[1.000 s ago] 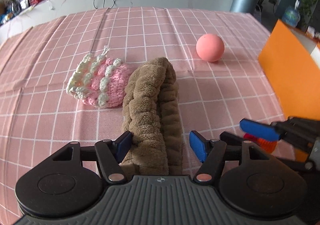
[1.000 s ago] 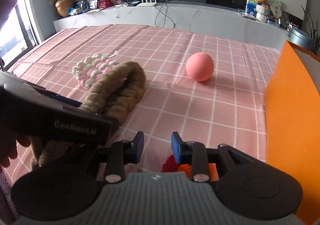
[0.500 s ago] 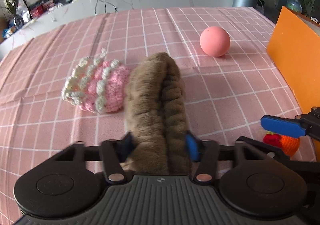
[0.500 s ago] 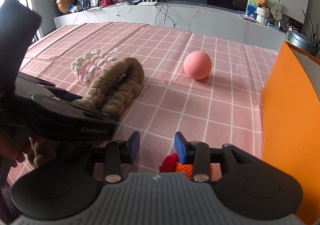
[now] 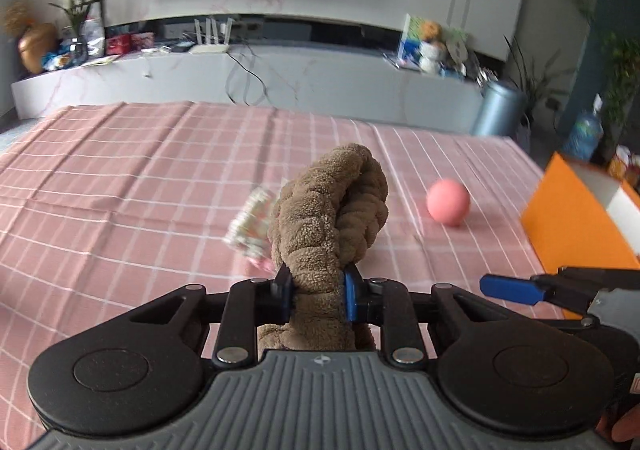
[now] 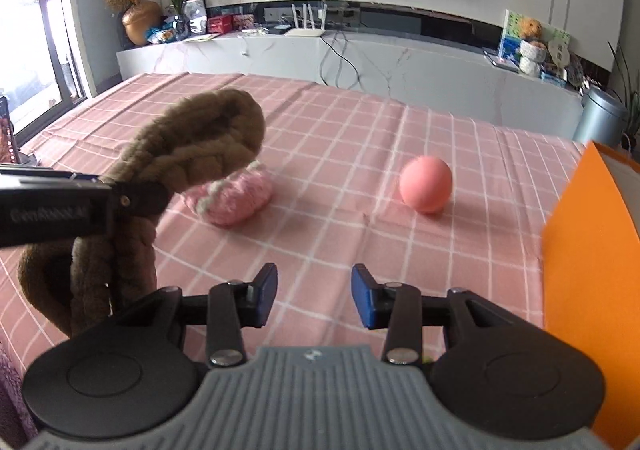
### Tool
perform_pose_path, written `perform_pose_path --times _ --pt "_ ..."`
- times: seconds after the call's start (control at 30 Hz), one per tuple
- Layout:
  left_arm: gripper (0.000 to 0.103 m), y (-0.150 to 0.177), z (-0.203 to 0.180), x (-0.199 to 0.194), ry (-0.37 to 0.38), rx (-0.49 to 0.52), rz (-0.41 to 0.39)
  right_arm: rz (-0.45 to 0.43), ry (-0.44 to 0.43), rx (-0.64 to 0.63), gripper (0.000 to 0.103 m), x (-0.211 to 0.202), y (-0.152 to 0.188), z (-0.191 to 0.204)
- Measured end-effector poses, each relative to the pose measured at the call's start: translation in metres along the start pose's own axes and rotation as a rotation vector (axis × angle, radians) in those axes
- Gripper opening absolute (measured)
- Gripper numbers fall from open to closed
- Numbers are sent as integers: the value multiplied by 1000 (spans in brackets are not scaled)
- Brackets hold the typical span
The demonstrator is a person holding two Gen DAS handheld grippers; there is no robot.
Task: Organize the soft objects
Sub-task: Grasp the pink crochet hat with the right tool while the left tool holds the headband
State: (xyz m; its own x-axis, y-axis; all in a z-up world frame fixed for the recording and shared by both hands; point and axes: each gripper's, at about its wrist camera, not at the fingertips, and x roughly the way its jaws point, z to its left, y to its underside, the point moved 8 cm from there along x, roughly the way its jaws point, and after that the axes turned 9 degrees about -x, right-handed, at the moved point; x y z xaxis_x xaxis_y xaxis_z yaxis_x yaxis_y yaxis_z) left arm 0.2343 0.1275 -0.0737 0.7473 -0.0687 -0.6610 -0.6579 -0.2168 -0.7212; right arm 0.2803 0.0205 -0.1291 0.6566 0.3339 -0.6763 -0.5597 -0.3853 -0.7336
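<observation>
We hold the left gripper (image 5: 316, 292) clamped on the brown plush band (image 5: 332, 221); its blue pads pinch the band about midway, and the band stands up off the pink checked tablecloth (image 5: 120, 185), one loop rising ahead of the jaws and the rest hanging below them. In the right wrist view the same band (image 6: 192, 153) sits at the left, clear of the cloth, its lower loop dangling near the table's near edge.

The right gripper (image 6: 314, 296) is spread wide and carries nothing; it hovers over bare cloth at the near side.

Left on the cloth: the pink and white crochet piece (image 6: 236, 197), lying just behind the lifted band, and the pink ball (image 6: 426, 183), farther right and well apart from it. The orange box (image 6: 592, 274) stands at the right edge; we judge it to be the likely bin, though the task does not name one. Its inside is not visible from either view, so we cannot tell whether anything is in it.

Progress, as we judge it: early. One item is in hand but not yet placed; two more items wait on the table. Remaining: carry the band right to the box, release, then fetch the crochet piece and the ball.
</observation>
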Motion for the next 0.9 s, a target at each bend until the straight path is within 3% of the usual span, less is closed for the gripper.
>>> perform_pose_path --times 0.3,0.5,0.57,0.67,0.9 --pt "27 -37 72 -15 -82 -141 -99 -72 -54 -89 67 23 -54 39" --pt "27 -42 104 4 -126 -180 -98 -69 -77 -108 80 56 -74 53" --pt "27 -40 111 12 -139 -191 -89 -73 -75 -113 92 69 -79 56" --pt "27 -38 120 22 -130 -228 -84 -61 -71 -84 100 90 -85 58" --pt "27 -33 139 35 -149 -272 -78 47 -125 20 100 142 -84 68"
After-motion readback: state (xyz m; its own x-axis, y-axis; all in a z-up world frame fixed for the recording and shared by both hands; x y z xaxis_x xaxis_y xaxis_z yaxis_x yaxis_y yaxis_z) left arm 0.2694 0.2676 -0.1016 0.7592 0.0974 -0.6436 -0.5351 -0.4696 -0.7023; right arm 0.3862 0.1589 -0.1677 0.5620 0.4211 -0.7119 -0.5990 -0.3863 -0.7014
